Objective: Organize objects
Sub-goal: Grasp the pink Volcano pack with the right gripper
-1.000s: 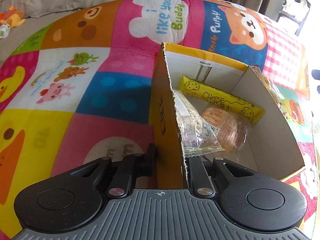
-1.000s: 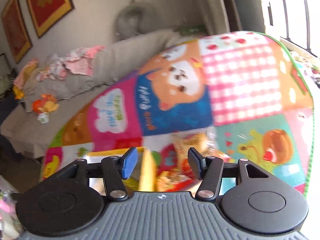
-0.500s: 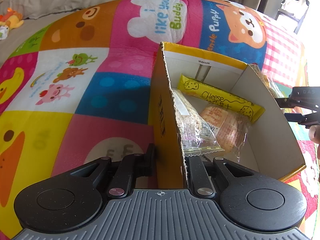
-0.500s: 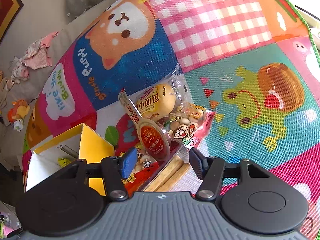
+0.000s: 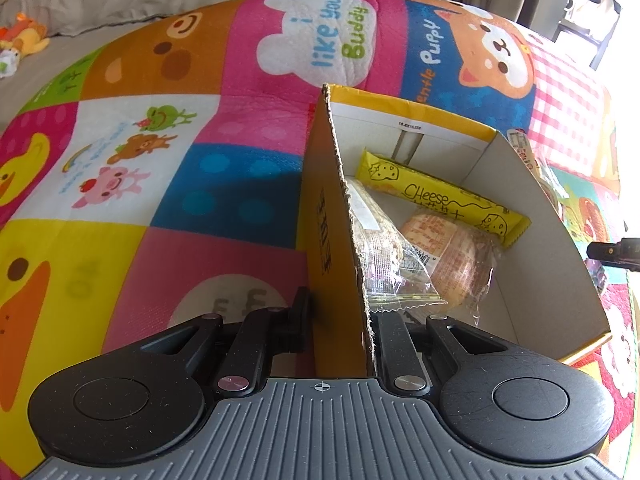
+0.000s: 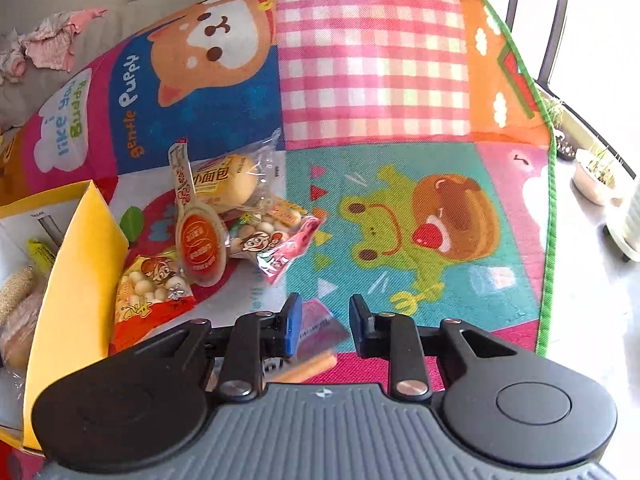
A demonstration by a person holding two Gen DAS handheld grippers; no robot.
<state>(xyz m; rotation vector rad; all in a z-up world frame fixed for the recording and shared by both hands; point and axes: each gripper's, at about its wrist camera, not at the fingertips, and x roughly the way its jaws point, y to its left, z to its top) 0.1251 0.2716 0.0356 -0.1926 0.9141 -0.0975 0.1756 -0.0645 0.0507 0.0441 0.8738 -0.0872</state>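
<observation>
Both wrist cams angled down, close, sharing box (image 5: 532,216)

The cardboard box (image 5: 332,216) has a rough torn edge; the snack wrappers (image 6: 276,248) are glossy plastic.

The right gripper (image 6: 322,324) now sits lower over the mat, its jaws having just closed on the clear stick packet (image 6: 316,334) at lower centre.

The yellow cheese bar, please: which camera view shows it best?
The left wrist view: the cheese bar lies in full sight inside the yellow box, its "Cheese" lettering readable. The right wrist view shows only one yellow end of it behind the box wall.
</observation>
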